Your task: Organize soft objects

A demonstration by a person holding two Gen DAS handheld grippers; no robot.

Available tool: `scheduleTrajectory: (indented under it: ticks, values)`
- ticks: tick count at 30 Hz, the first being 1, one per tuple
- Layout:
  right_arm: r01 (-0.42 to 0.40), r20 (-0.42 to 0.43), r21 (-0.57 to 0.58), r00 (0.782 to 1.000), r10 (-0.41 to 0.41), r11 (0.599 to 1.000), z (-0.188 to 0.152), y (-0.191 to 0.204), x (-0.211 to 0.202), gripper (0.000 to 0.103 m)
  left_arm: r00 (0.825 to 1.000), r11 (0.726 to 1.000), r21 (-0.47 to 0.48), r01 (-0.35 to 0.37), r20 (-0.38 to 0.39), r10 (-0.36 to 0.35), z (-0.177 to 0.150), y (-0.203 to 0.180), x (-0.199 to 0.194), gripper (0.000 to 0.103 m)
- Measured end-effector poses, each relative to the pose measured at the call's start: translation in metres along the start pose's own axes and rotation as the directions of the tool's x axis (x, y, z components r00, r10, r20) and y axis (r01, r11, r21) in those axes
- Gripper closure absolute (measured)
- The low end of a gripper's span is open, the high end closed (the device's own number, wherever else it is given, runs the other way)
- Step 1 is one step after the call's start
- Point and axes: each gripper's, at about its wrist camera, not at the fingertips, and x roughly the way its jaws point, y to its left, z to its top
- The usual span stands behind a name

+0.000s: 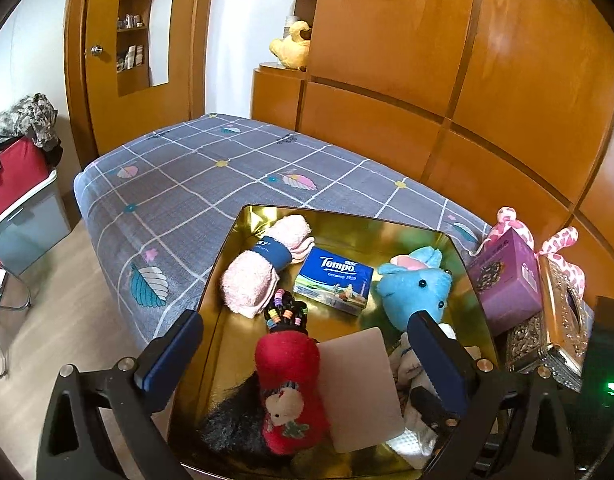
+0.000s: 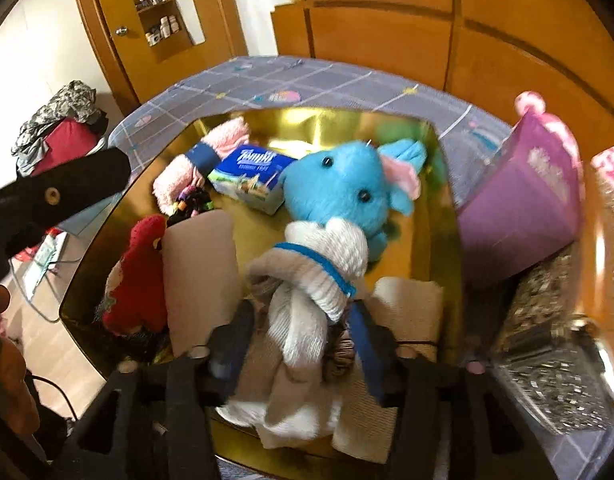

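The right gripper point(image 2: 303, 344) stands slack-jawed around the rolled white-and-grey sock bundle point(image 2: 307, 292), whose long axis runs toward twelve o'clock inside the shiny gold tray point(image 2: 447, 184).

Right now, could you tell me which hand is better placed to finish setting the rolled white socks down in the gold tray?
The right. The rolled white socks lie between the right gripper fingers, over the gold tray. The left gripper stands wide open above the red sock, holding nothing.

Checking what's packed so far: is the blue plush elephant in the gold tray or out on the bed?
In the tray. The blue plush elephant lies on the gold tray floor, inside its walls, beside the Tempo tissue pack.
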Motion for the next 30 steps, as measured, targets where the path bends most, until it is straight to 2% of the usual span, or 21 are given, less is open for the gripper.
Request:
scheduleTrajectory:
  ticks: [9, 12, 16, 24, 30]
  values:
    - [0.092, 0.109, 0.008, 0.99, -0.092, 0.996, -0.009, -0.005, -0.042, 0.038, 1.0, 1.0, 0.027, -0.002, -0.002, 0.002, -0.001, -0.01, -0.006, 0.0]
    - [0.147, 0.169, 0.016, 0.974, -0.148, 0.989, -0.016, -0.007, -0.065, 0.038, 1.0, 0.998, 0.062, -0.011, 0.001, 0.011, -0.003, -0.021, -0.011, 0.0]
    - [0.228, 0.233, 0.065, 0.943, -0.237, 0.971, -0.025, -0.012, -0.091, 0.038, 1.0, 0.995, 0.095, -0.006, 0.002, 0.006, -0.007, -0.038, -0.018, 0.0]
    - [0.322, 0.287, 0.199, 0.884, -0.369, 0.926, -0.037, -0.036, -0.123, 0.038, 1.0, 0.993, 0.117, 0.019, 0.01, -0.021, -0.016, -0.06, -0.032, 0.0]
    - [0.315, 0.28, 0.258, 0.88, -0.383, 0.913, -0.045, -0.052, -0.129, 0.038, 0.999, 0.99, 0.135, 0.043, 0.016, -0.045, -0.024, -0.07, -0.038, 0.0]
